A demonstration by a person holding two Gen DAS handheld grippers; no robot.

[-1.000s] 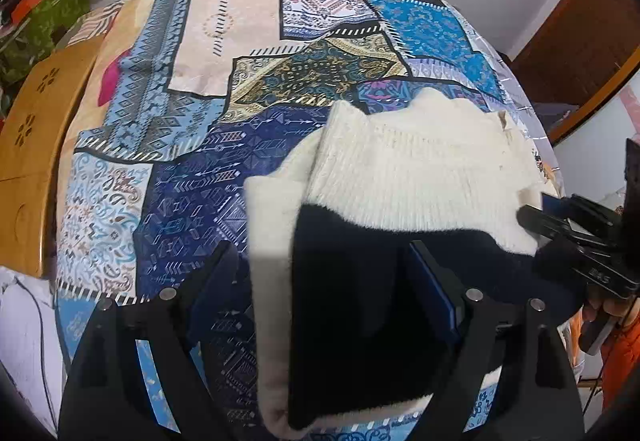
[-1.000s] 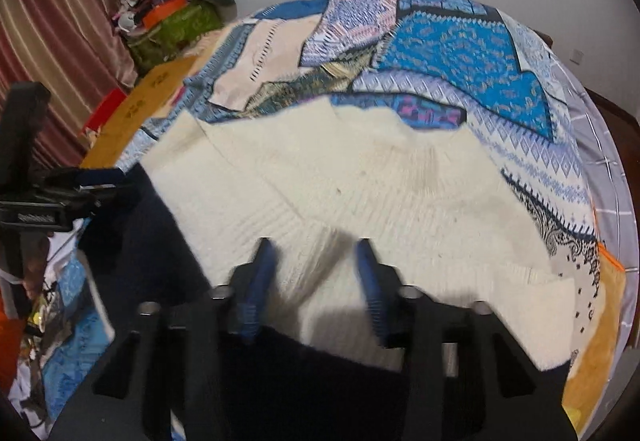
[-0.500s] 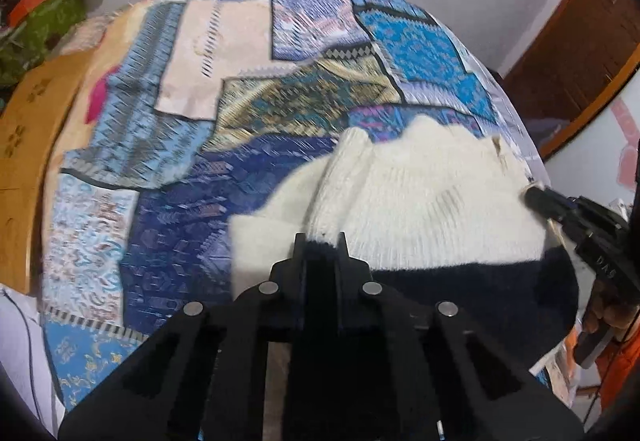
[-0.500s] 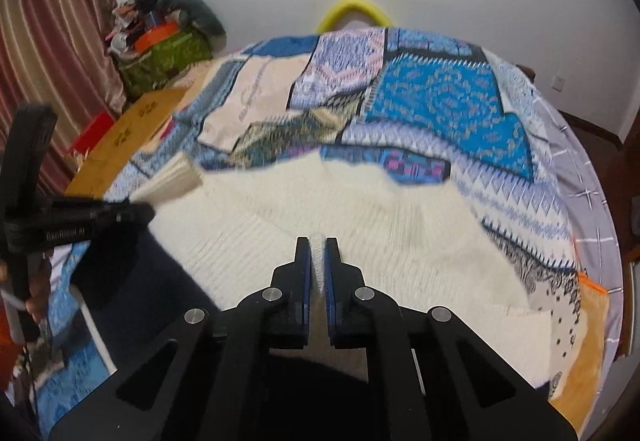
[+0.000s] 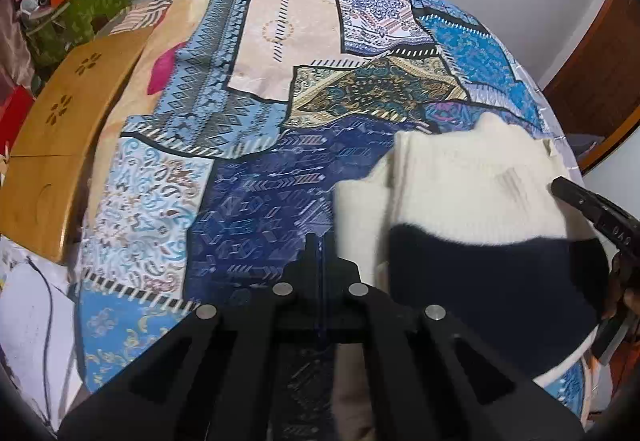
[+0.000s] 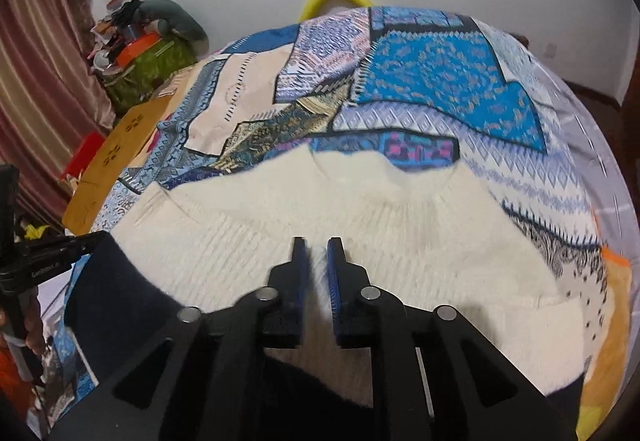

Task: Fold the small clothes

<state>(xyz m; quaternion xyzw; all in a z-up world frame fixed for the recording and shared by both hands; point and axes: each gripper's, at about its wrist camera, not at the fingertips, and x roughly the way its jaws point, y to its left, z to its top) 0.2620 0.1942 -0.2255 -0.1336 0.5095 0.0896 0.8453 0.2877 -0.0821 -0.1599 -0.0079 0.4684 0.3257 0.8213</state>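
Patchwork bedspread (image 5: 256, 145) covers the surface. Cream-and-navy sweater (image 6: 400, 225) lies flat on it, toward its near edge, collar farthest away. Right gripper (image 6: 317, 253) over the sweater's cream body, jaws opening, a narrow gap between them, cream knit showing in it. Left gripper (image 5: 319, 249) just beside the sweater's sleeve edge, jaws fully closed, gripping nothing visible. Wooden board (image 5: 60, 145) well apart from the sweater.

Left gripper (image 5: 319, 241) fully closed and empty; right gripper (image 6: 317, 245) angled downward, jaws opening.
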